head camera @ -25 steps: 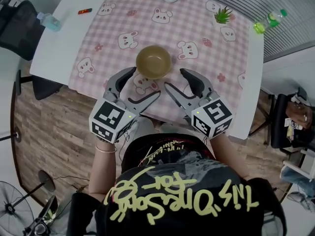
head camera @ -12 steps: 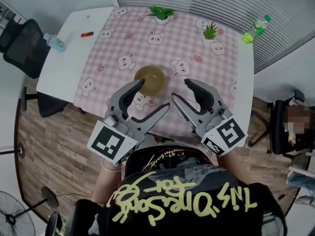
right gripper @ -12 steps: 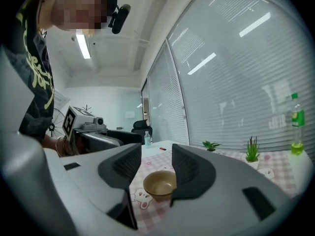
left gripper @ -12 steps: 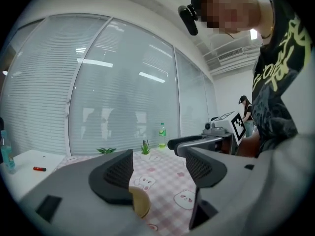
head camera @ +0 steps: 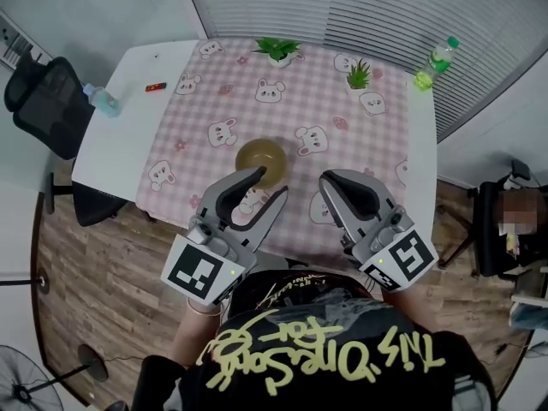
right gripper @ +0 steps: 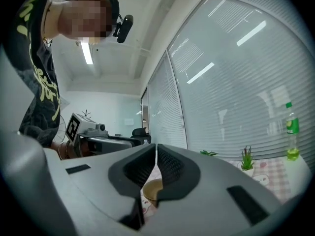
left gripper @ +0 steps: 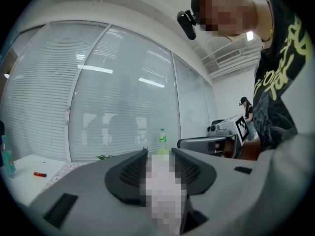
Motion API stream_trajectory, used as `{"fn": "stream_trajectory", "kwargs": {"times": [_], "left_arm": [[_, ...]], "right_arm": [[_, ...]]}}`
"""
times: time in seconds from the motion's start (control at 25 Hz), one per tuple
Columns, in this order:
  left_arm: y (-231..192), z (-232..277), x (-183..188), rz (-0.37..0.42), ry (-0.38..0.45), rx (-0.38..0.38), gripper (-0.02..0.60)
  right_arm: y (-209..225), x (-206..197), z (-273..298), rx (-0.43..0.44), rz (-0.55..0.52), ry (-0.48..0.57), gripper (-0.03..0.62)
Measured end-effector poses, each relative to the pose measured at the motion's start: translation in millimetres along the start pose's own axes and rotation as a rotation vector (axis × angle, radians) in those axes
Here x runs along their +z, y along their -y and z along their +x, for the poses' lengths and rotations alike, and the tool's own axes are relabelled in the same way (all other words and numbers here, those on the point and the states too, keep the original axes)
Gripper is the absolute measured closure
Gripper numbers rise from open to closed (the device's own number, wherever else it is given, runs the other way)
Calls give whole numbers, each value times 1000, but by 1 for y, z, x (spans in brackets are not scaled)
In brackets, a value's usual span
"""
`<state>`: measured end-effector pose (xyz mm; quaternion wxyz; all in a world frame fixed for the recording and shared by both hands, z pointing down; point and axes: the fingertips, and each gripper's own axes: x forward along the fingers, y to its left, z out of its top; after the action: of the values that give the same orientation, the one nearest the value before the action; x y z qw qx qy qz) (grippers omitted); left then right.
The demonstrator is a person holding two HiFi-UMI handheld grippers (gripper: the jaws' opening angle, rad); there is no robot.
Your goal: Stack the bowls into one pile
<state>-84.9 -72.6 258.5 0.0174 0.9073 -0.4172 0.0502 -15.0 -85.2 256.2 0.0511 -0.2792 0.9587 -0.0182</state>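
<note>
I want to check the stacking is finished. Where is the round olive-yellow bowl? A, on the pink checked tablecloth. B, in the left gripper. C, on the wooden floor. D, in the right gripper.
A: the round olive-yellow bowl rests on the pink checked tablecloth, held by neither the left gripper nor the right gripper.

A white table [head camera: 120, 144] stands on a wood floor [head camera: 86, 255]. Window blinds [head camera: 342, 7] line the far wall, and a black chair [head camera: 43, 101] sits left.
</note>
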Motion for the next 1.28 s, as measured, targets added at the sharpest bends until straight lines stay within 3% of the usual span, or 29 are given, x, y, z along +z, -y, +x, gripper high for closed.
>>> {"fn": "stream_trajectory", "kwargs": {"times": [0.12, 0.44, 0.76, 1.28], "left_arm": [[-1, 0, -1, -12, 0, 17, 491], [-6, -4, 0, -26, -18, 42, 580], [3, 0, 8, -22, 18, 31, 586], [7, 10, 2, -25, -7, 11, 586]], "right_arm": [[-1, 0, -1, 11, 1, 3, 589], [-5, 5, 6, 32, 25, 18, 591], [-5, 1, 1, 31, 15, -12, 591], [-2, -3, 0, 40, 23, -21, 591]]}}
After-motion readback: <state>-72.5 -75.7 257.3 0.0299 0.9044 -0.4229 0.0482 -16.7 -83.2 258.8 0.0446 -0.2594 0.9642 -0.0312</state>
